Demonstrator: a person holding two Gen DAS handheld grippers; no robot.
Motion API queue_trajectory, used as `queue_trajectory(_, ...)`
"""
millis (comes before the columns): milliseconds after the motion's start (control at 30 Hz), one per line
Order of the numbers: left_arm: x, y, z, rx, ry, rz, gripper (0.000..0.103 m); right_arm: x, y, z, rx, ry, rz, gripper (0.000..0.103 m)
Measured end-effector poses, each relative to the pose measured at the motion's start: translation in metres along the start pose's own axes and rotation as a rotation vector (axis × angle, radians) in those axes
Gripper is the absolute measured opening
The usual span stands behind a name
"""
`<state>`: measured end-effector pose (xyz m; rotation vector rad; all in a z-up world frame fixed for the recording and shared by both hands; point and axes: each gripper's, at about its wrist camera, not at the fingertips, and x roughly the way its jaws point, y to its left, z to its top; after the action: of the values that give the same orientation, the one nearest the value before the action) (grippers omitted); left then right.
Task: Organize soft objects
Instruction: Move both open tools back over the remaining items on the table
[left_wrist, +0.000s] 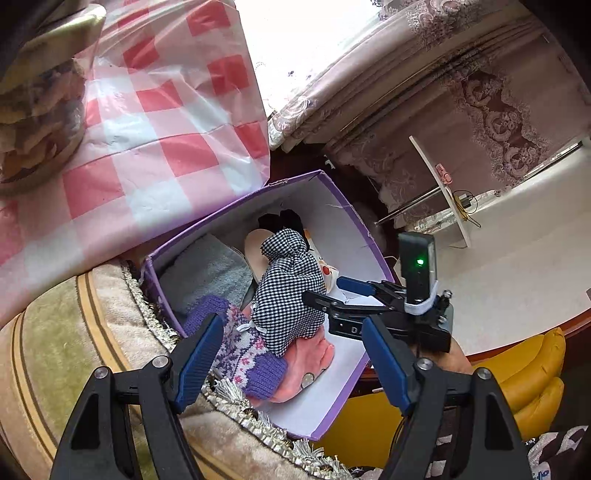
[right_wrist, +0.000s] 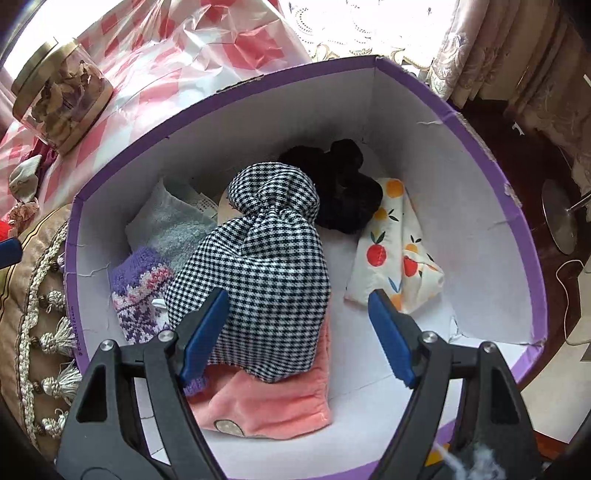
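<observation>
In the right wrist view, the houndstooth cloth bundle (right_wrist: 266, 266) lies mid-box inside the purple cardboard box (right_wrist: 491, 155), long axis running from 6 to 12 o'clock, knotted end toward 12, resting on a pink fleece piece (right_wrist: 266, 406). The fruit-print pouch (right_wrist: 399, 251) sits at 3 o'clock. Both hand-held grippers, left (left_wrist: 291, 354) and right (right_wrist: 299, 336), stand open, holding nothing. No readable writing.
</observation>
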<state>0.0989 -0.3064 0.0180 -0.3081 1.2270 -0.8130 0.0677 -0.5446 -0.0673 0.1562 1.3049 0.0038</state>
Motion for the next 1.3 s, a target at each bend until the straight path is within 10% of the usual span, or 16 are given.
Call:
queue_trajectory(333,-0.054,0.034,-0.015,-0.060,-0.136,0.053,0.078,0.019,0.034,0.007,-0.072,0.067,0.052,0.080)
queue_trajectory(833,-0.183,0.142,-0.062,-0.226,-0.431,0.313,0.078,-0.062,0.093,0.019,-0.185,-0.100,0.057,0.080)
queue_trajectory(1067,-0.214,0.199,-0.079,-0.328,-0.454,0.403,0.078,-0.068,0.155,0.035,-0.333,-0.105,0.104,0.081)
queue_trajectory(1300,-0.210,0.216,-0.061,-0.219,-0.369,0.509,0.078,-0.063,0.220,0.045,-0.468,-0.098,0.147,0.080)
